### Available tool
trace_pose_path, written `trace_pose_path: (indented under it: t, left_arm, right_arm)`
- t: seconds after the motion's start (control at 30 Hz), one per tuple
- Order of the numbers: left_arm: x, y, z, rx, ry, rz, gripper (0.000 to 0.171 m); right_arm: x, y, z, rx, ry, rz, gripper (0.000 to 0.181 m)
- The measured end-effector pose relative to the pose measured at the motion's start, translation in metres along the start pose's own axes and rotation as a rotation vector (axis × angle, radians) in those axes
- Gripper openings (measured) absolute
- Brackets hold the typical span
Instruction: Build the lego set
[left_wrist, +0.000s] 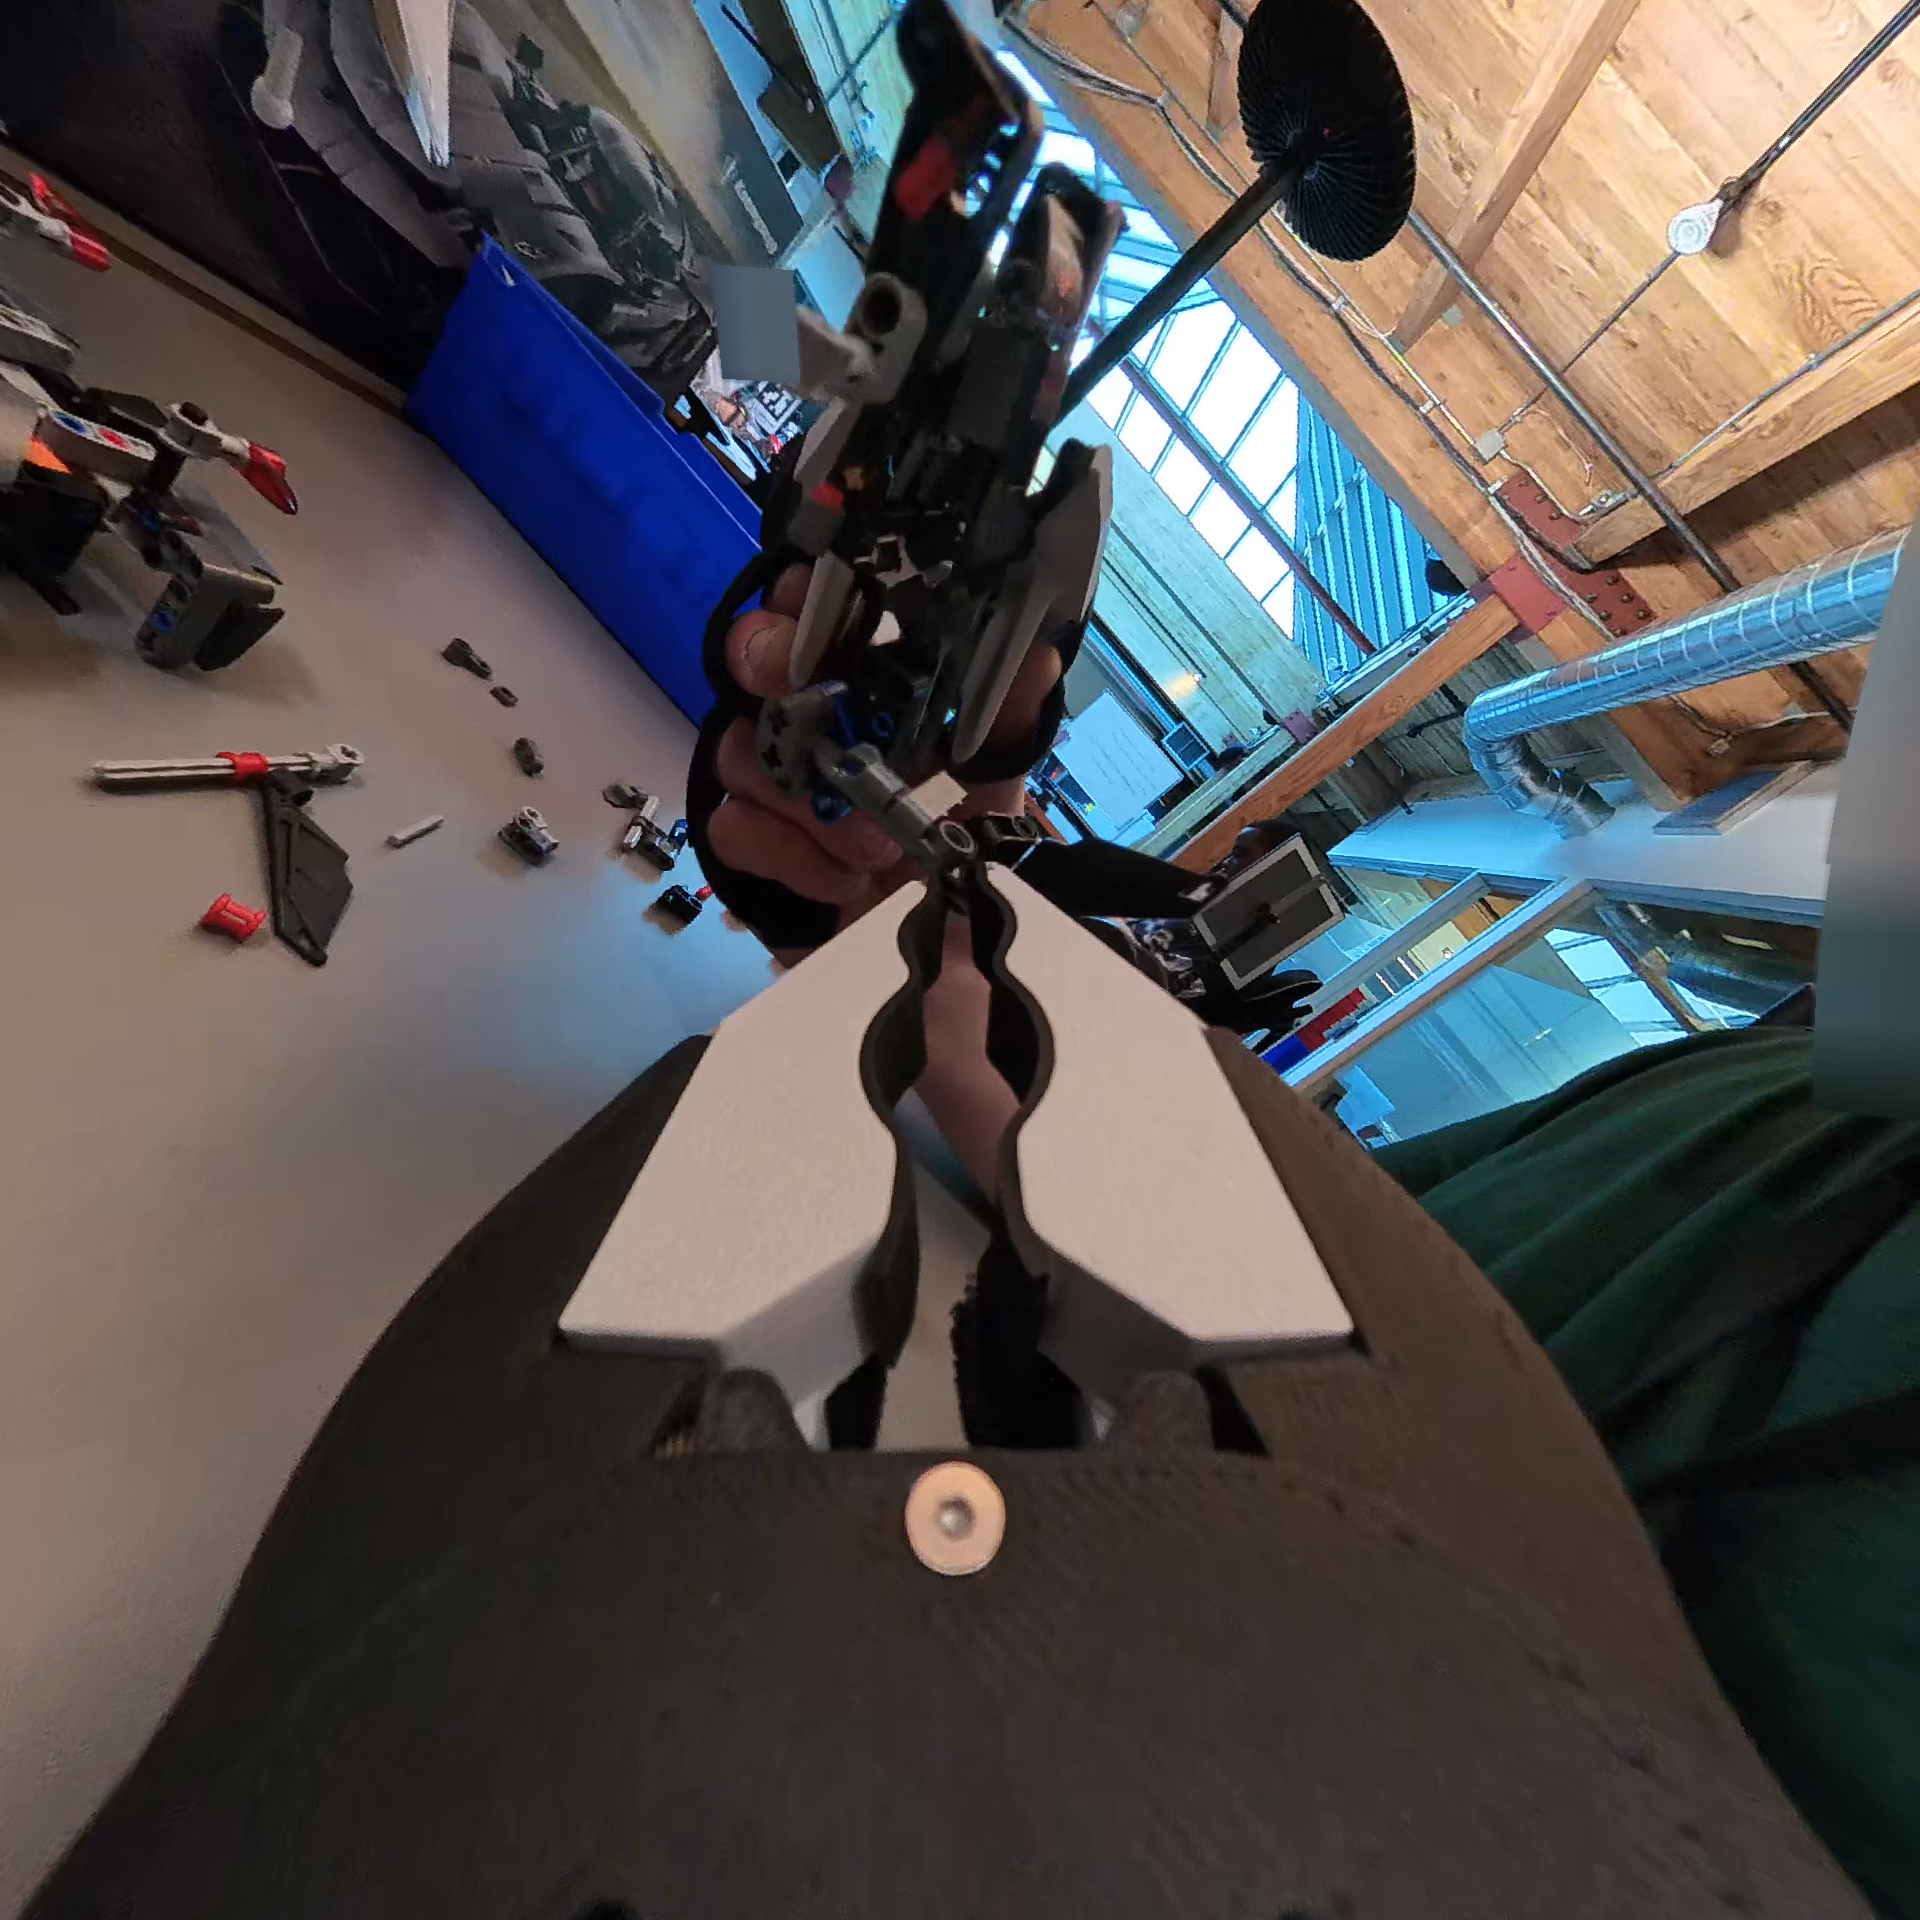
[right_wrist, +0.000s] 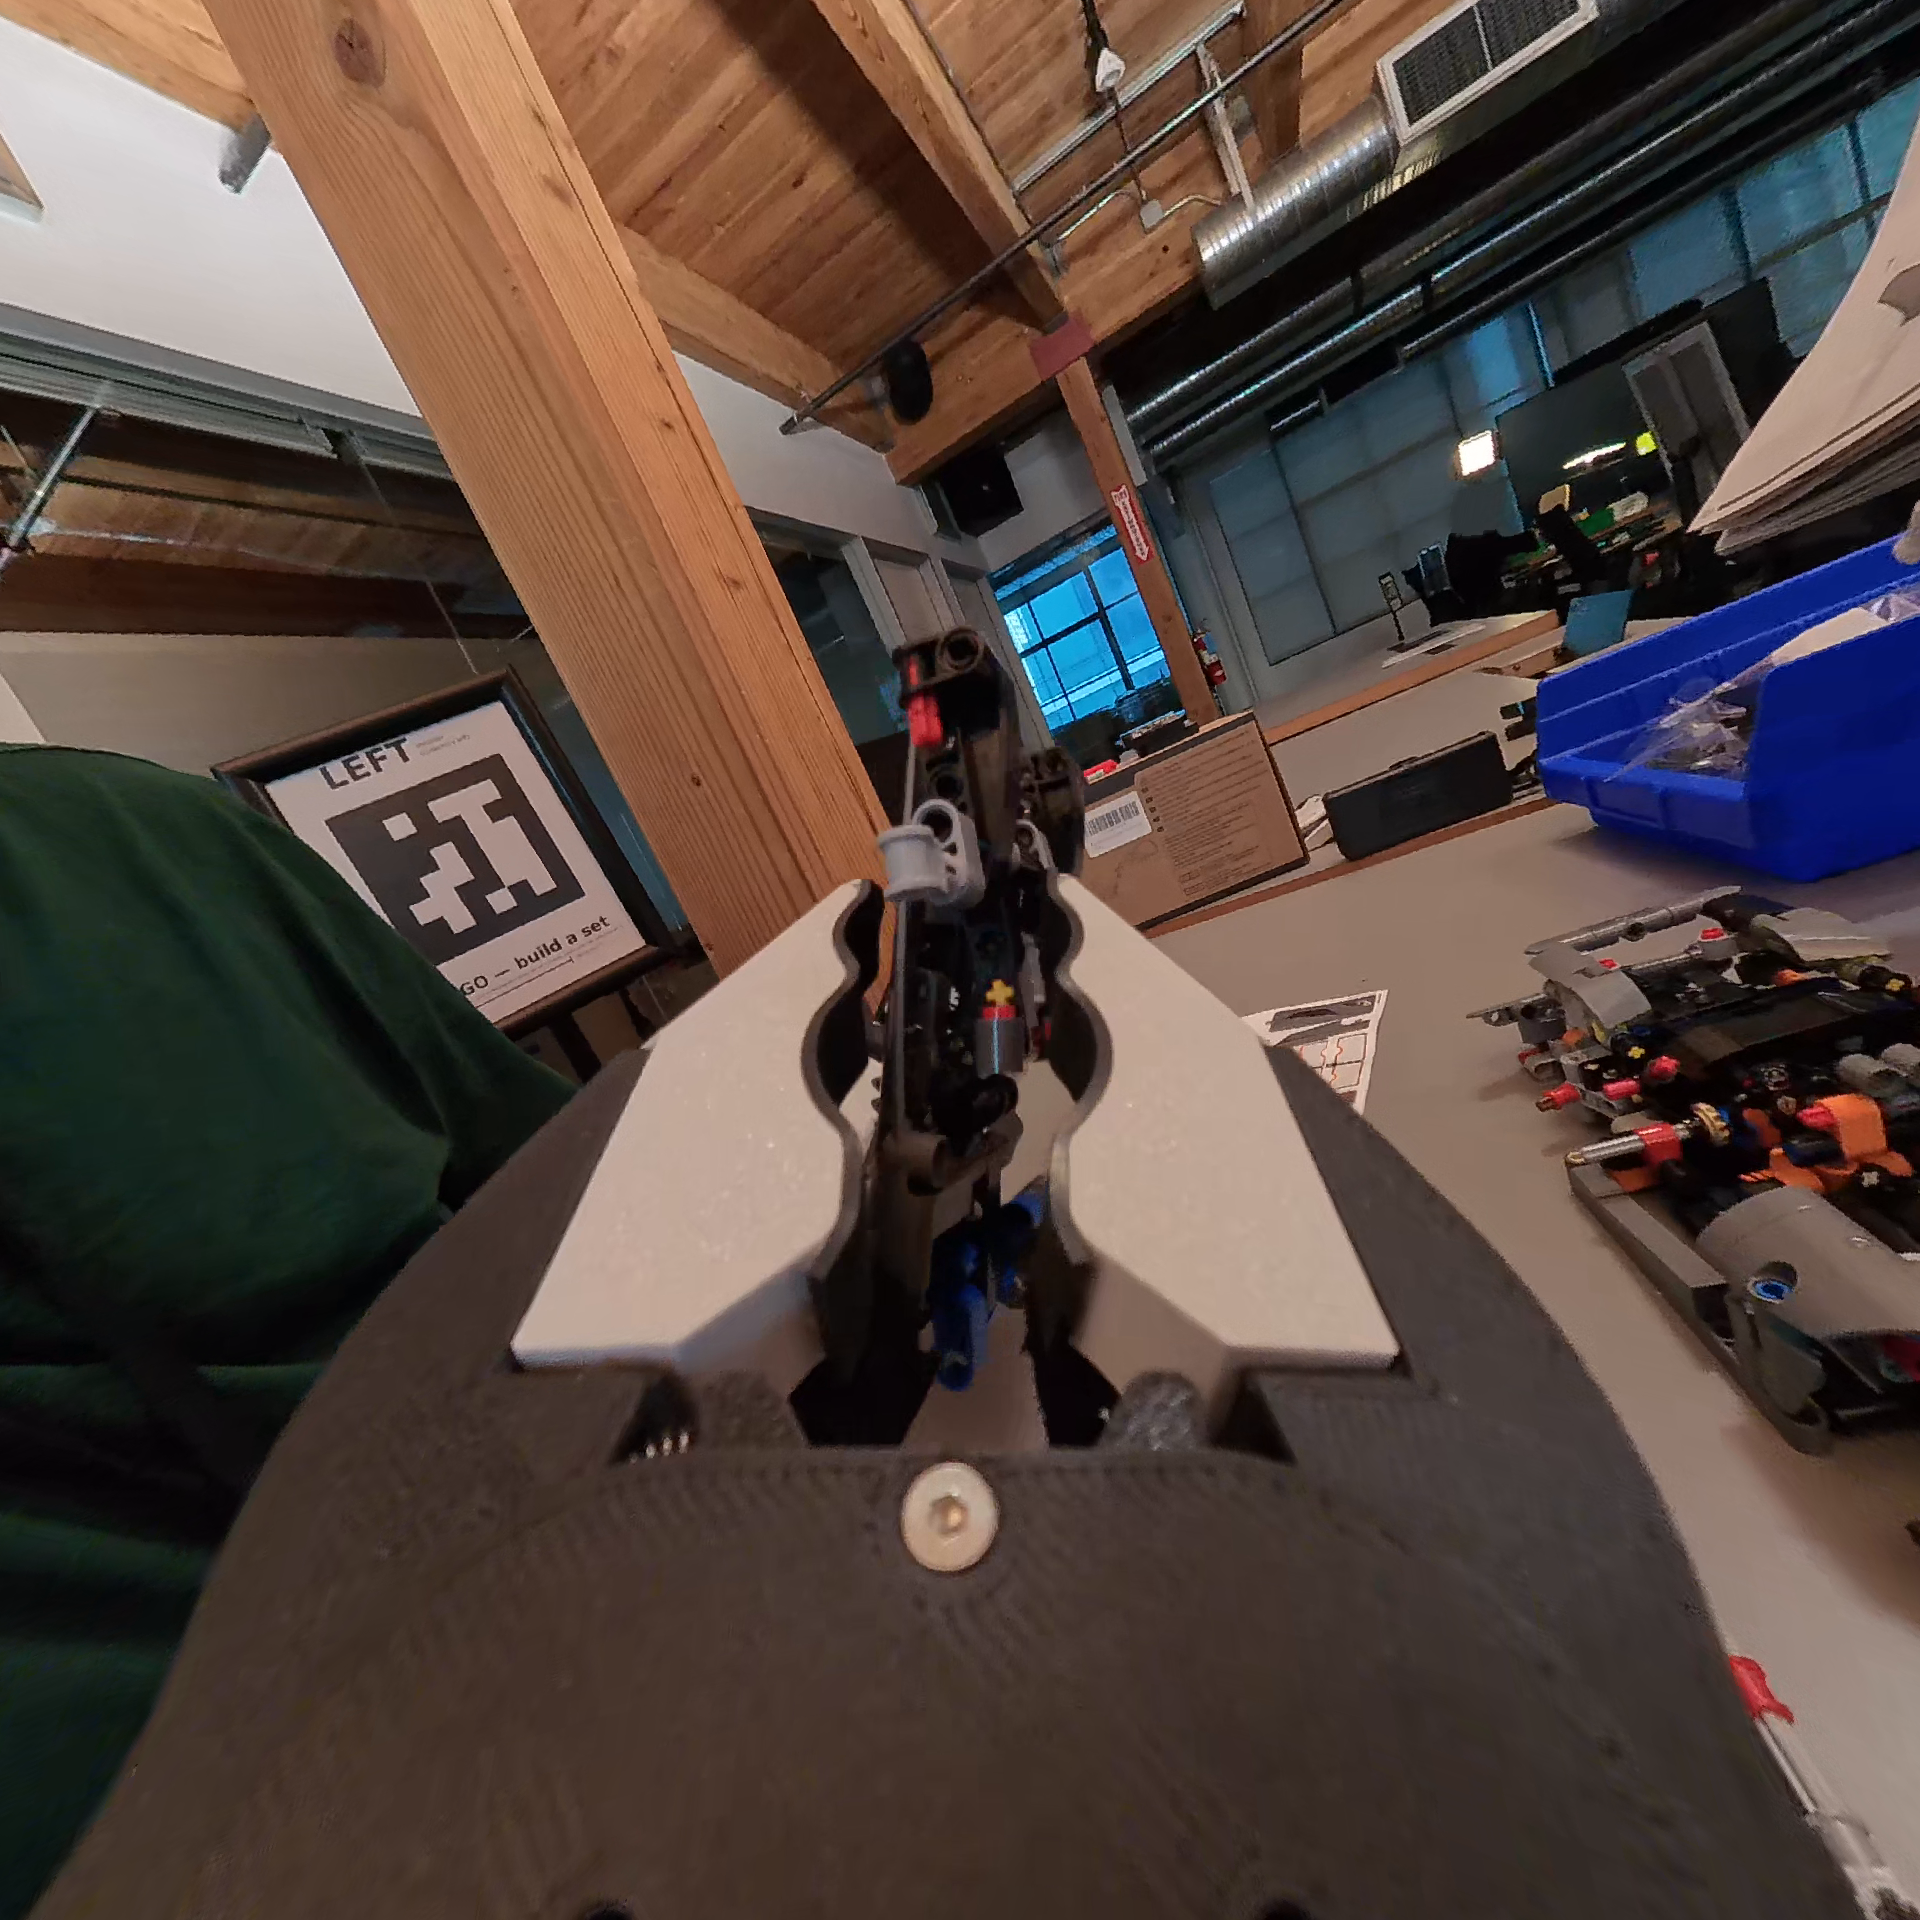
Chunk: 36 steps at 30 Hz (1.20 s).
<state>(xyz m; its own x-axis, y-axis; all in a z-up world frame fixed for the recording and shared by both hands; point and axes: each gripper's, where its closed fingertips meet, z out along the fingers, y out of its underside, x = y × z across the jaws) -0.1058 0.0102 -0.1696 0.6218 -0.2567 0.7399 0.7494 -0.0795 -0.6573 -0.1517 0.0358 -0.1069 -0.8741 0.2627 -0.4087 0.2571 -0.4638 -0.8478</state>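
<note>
My right gripper (right_wrist: 966, 904) is shut on a black and grey lego sub-assembly (right_wrist: 961, 997) and holds it up in the air, above the table. In the left wrist view the same sub-assembly (left_wrist: 935, 343) stands tall, with the right gripper (left_wrist: 925, 623) and a hand (left_wrist: 790, 821) around its lower end. My left gripper (left_wrist: 956, 888) is shut at the tips on a small black connector (left_wrist: 954, 840). The connector sits at the end of a grey axle (left_wrist: 894, 800) that sticks out of the sub-assembly's bottom.
The large lego chassis (right_wrist: 1714, 1091) lies on the grey table (right_wrist: 1455, 935), also in the left wrist view (left_wrist: 125, 520). Several loose pieces (left_wrist: 530, 831), a dark panel (left_wrist: 307, 873) and a red piece (left_wrist: 234, 914) lie nearby. A blue bin (right_wrist: 1745, 748) and an instruction sheet (right_wrist: 1320, 1039) are behind. A green sleeve (right_wrist: 208, 1039) is at left. Left tips to right tips: about 8 cm.
</note>
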Motion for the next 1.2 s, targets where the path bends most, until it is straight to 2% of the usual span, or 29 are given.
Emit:
trace_pose_path:
  t: [0.37,0.57,0.83,1.07,1.2]
  left_arm:
    - [-0.007,-0.003,0.000,0.039,-0.061,0.016,0.001]
    - [-0.006,-0.003,-0.001,0.051,-0.107,0.066,0.001]
    - [0.004,-0.013,-0.008,0.106,-0.059,0.061,0.004]
    - [0.024,-0.034,-0.025,0.150,-0.022,0.146,0.021]
    - [0.017,-0.043,-0.040,0.134,-0.163,0.360,0.028]
  right_arm:
    - [0.002,-0.005,-0.004,0.024,0.015,0.005,0.029]
    - [0.004,-0.003,-0.001,0.025,0.012,0.014,0.020]
    - [0.003,-0.010,0.015,0.018,-0.063,0.098,0.019]
    - [0.002,-0.028,0.038,0.035,-0.197,0.167,0.019]
    - [0.009,-0.034,0.051,0.058,-0.266,0.253,0.019]
